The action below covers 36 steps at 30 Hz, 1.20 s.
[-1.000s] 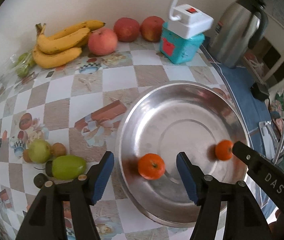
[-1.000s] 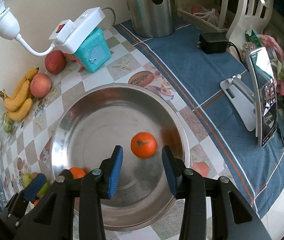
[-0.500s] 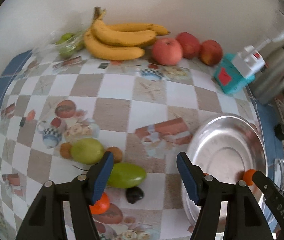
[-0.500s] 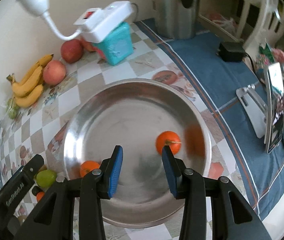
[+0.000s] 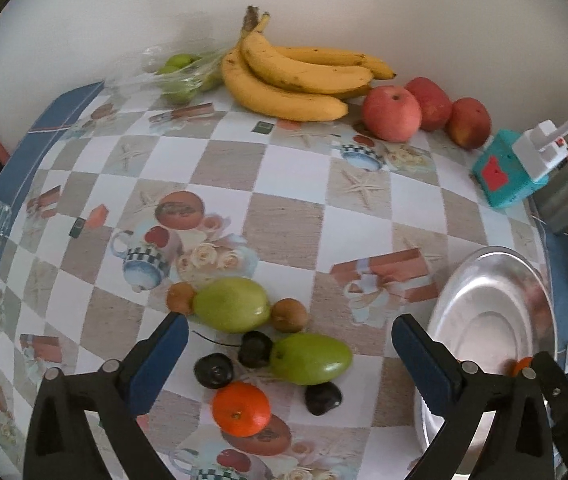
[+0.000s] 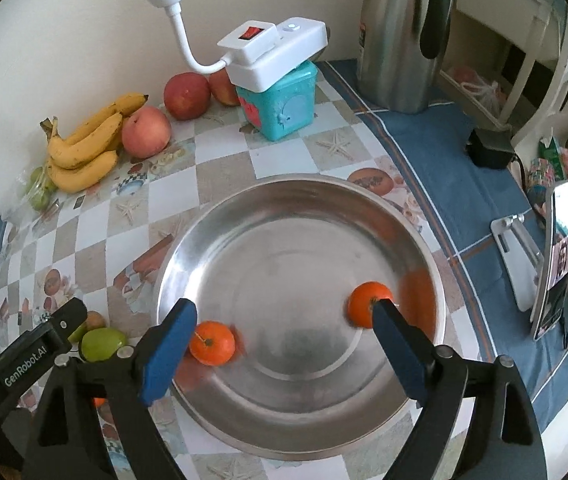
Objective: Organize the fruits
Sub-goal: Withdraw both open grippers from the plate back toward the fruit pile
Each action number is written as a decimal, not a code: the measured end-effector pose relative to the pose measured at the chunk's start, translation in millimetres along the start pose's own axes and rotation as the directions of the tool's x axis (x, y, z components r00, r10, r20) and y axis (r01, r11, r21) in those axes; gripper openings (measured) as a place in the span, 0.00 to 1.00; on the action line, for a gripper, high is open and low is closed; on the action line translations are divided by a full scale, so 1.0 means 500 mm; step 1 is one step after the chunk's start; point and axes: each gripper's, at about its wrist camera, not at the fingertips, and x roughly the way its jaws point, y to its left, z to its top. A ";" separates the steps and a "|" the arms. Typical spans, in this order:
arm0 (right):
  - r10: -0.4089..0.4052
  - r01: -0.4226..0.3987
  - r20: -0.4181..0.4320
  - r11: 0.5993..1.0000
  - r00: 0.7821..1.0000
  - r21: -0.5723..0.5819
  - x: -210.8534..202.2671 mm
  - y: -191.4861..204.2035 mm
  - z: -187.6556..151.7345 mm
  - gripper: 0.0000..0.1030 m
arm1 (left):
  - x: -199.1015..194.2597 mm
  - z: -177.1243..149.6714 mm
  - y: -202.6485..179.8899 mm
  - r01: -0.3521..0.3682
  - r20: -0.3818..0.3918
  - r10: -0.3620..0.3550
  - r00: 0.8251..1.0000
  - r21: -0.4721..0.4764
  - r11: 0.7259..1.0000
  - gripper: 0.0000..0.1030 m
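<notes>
A: What could go wrong from here?

B: The loose fruit sits packed together left of the bowl (image 5: 483, 292). The tangerine (image 5: 241, 403) touches or nearly touches a dark fruit (image 5: 213, 370) and lies just beside a green one (image 5: 311, 358). My guess is that a finger coming down there would knock a neighbour and send it rolling across the table (image 5: 284, 216). Round fruit can also squirt out of a grip that lands off-centre.

A: And inside the bowl?

B: Two tangerines lie in it already, one (image 6: 212, 343) at the near-left rim, another (image 6: 367, 302) toward the right. A careless drop could set them rolling in the slick metal.

A: The left gripper (image 5: 289, 354)?

B: Its jaws are opening, spread very wide, holding nothing. It hangs over the cluster left of the bowl, with the fruit showing between the fingers but untouched.

A: The right gripper (image 6: 284, 346)?

B: Also opening, wide, empty, above the bowl. A tangerine shows by each fingertip, though I cannot tell if either touches.
</notes>
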 end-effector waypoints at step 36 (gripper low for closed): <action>0.133 -0.134 -0.011 0.982 0.991 -0.130 0.024 0.161 -0.048 0.91 | -0.093 -0.017 0.225 -0.114 0.107 0.114 0.988 -0.005 0.993 1.00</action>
